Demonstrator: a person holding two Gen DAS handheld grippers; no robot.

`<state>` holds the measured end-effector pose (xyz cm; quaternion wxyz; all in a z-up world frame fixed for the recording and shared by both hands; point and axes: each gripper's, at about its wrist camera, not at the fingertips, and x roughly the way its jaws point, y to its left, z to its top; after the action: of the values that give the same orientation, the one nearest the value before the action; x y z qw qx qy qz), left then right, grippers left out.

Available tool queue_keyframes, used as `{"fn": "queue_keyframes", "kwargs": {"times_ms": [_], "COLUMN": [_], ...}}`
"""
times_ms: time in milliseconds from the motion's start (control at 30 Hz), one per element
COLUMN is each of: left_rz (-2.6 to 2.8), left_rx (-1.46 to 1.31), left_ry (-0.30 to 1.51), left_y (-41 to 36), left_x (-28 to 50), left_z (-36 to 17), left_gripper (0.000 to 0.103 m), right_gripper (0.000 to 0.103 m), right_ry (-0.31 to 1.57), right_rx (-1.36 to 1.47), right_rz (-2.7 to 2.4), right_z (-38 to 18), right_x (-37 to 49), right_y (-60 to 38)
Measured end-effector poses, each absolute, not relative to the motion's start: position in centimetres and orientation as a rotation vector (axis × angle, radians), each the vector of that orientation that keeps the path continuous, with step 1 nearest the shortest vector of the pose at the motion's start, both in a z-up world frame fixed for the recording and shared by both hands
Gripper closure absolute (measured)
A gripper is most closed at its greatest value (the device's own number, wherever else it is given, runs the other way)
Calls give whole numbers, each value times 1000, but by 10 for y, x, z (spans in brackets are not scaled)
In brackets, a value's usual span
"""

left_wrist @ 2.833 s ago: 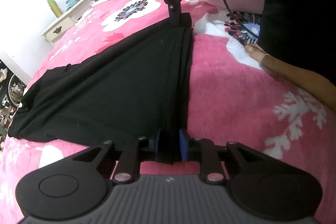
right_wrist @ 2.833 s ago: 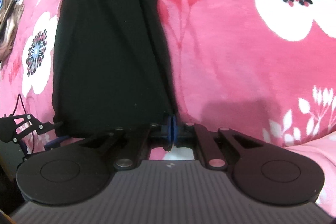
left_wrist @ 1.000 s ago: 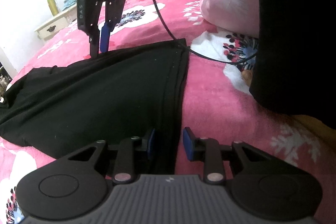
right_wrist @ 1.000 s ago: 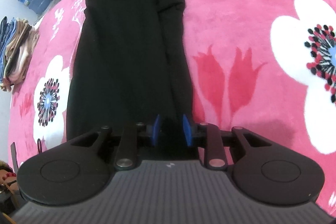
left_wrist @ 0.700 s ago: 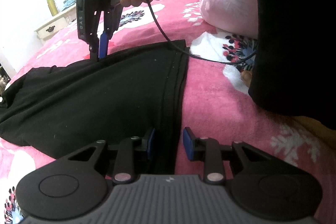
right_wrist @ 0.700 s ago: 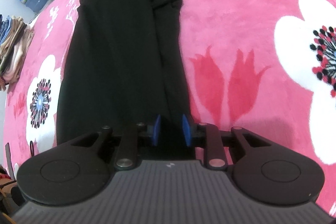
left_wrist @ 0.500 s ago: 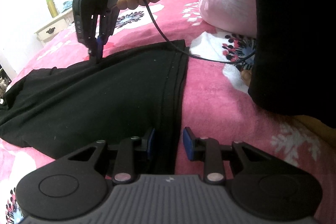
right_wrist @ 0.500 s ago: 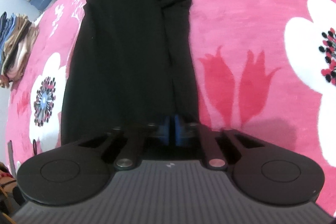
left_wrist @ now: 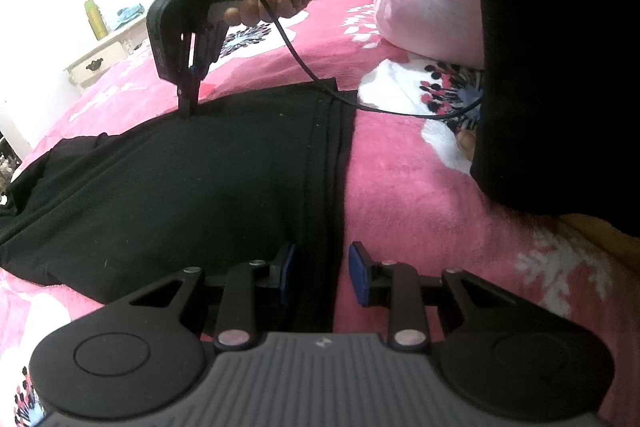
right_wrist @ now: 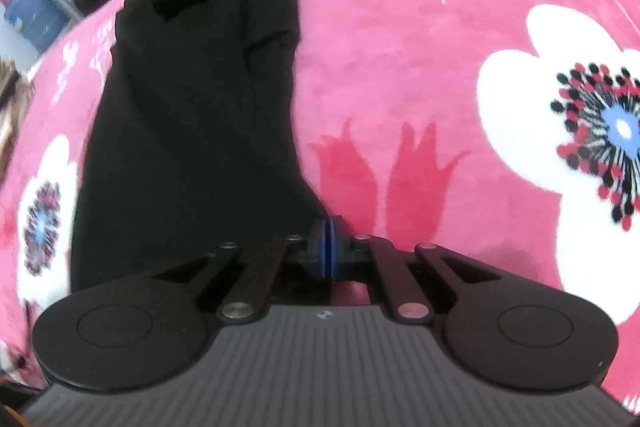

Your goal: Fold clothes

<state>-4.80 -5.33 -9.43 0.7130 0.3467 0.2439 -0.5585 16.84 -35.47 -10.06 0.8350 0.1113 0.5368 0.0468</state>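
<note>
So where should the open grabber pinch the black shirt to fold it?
Probably the folded hem edge of the black shirt, right where it already lies between the left gripper fingers. Come in low along the pink blanket, from the near side. The hem is thick and straight there, and the right gripper appears to pinch the far edge.

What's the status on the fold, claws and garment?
Left claw open, straddling the black garment hem. Right claw shut on its far edge. Garment flat on the pink blanket. Cable trails over one corner.
</note>
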Motion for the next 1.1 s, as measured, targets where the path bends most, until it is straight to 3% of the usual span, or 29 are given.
{"fn": "queue_keyframes", "kwargs": {"times_ms": [67, 167, 400, 667, 800, 900, 1033, 1100], "left_rz": [-1238, -1241, -1253, -1269, -1267, -1263, -1264, -1271], "left_rx": [773, 778, 784, 808, 804, 804, 785, 767], "left_ry": [535, 528, 507, 480, 499, 504, 526, 550], "left_y": [-53, -53, -50, -49, -50, -50, -46, -44], "left_x": [-49, -49, -51, -52, -50, -50, -46, -42], "left_z": [-94, -94, -95, -95, -93, -91, -85, -80], "left_gripper": [74, 74, 73, 73, 73, 78, 92, 93], "right_gripper": [99, 84, 80, 80, 89, 99, 100, 100], "right_ry": [1141, 1159, 1322, 1459, 1492, 1504, 1480, 1477], "right_rx": [208, 266, 434, 438, 371, 349, 369, 382], "right_rz": [106, 89, 84, 81, 133, 139, 175, 194], "right_z": [-98, -85, -70, -81, -87, -90, -77, -70], "right_x": [167, 160, 106, 56, 55, 52, 45, 41], "right_y": [-352, -362, -389, -391, -377, -373, -373, -372]}}
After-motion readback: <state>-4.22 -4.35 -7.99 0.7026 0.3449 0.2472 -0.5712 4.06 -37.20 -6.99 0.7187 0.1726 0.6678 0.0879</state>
